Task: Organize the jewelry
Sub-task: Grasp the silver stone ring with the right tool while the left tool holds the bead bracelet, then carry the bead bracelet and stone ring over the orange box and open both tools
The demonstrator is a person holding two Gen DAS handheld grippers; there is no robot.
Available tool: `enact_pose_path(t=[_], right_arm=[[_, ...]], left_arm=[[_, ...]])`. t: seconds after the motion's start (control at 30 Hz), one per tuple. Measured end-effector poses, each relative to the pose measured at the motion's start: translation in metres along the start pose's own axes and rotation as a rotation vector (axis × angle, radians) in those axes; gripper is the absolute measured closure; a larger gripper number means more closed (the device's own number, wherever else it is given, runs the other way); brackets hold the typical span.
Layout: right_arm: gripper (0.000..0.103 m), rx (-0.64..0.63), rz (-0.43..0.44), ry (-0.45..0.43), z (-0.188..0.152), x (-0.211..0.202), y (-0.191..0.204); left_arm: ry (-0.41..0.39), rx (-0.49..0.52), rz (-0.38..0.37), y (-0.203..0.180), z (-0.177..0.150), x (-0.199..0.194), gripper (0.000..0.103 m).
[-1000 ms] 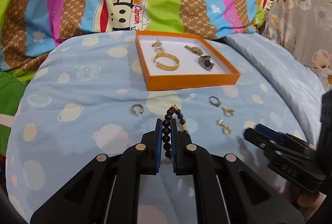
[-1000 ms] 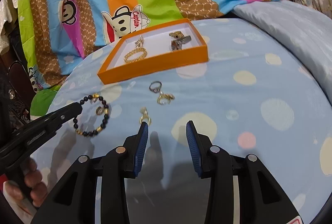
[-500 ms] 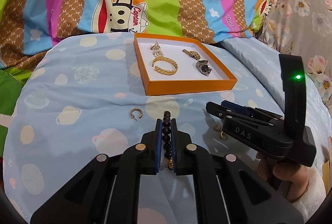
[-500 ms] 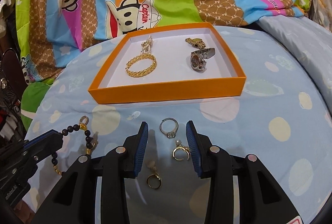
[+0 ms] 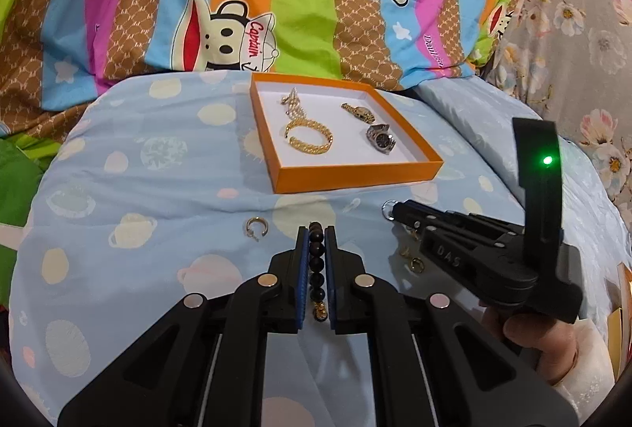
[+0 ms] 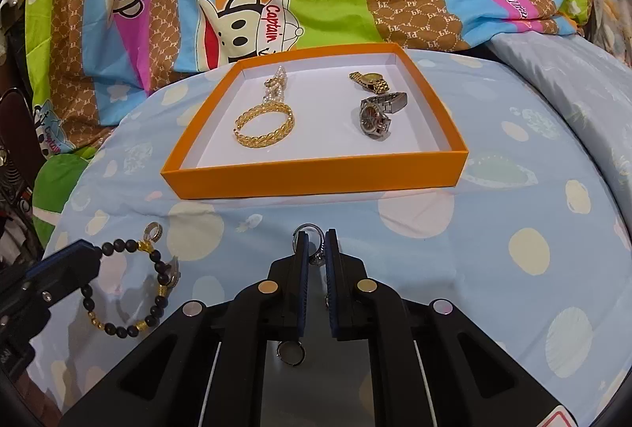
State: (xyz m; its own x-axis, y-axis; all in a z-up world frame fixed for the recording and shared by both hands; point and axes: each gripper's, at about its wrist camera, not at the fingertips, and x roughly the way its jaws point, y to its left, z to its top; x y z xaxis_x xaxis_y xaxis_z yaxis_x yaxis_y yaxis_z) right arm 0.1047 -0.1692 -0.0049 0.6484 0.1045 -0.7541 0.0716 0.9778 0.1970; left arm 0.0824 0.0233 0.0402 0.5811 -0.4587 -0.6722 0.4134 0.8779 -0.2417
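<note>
Contact on the right side: the right gripper has slid in over the silver ring on the bed, and its fingers have just been closing, with the ring between them. Now they pinch it, the band peeking out above the tips. A second ago those fingers stood wide over bare sheet, with the ring lying well ahead of them.

Over on the left, the left gripper has hardly moved and stays clamped on the beaded bracelet, beads stacked between the blue pads; from the right wrist view the loop hangs out of those fingers onto the sheet.

So both hands are loaded, it seems. The orange tray sits just beyond, already carrying a gold bangle, a pearl piece and two watches.

Loose on the bed: a gold hoop to the left, and small gold earrings tucked under the right gripper's body.

Next call, by my reading: lift both and carry them over the tray's near wall. The ring is the risky one, thin, round and held at the very tips.
</note>
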Motion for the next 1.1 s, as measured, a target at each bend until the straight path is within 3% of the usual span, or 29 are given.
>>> enact_pose_path(t=[0.37, 0.8, 1.1], right_arm=[[0.078, -0.034, -0.006, 0.027, 0.001, 0.008, 0.008], [0.085, -0.027, -0.024, 0.01, 0.002, 0.002, 0.006], [0.084, 0.003, -0.004, -0.075, 0.019, -0.032, -0.006]], left_arm=[[0.018, -0.005, 0.011, 0.0, -0.003, 0.003, 0.096], [0.018, 0.003, -0.003, -0.003, -0.004, 0.005, 0.096], [-0.052, 0.087, -0.04, -0.031, 0.029, -0.013, 0.096]])
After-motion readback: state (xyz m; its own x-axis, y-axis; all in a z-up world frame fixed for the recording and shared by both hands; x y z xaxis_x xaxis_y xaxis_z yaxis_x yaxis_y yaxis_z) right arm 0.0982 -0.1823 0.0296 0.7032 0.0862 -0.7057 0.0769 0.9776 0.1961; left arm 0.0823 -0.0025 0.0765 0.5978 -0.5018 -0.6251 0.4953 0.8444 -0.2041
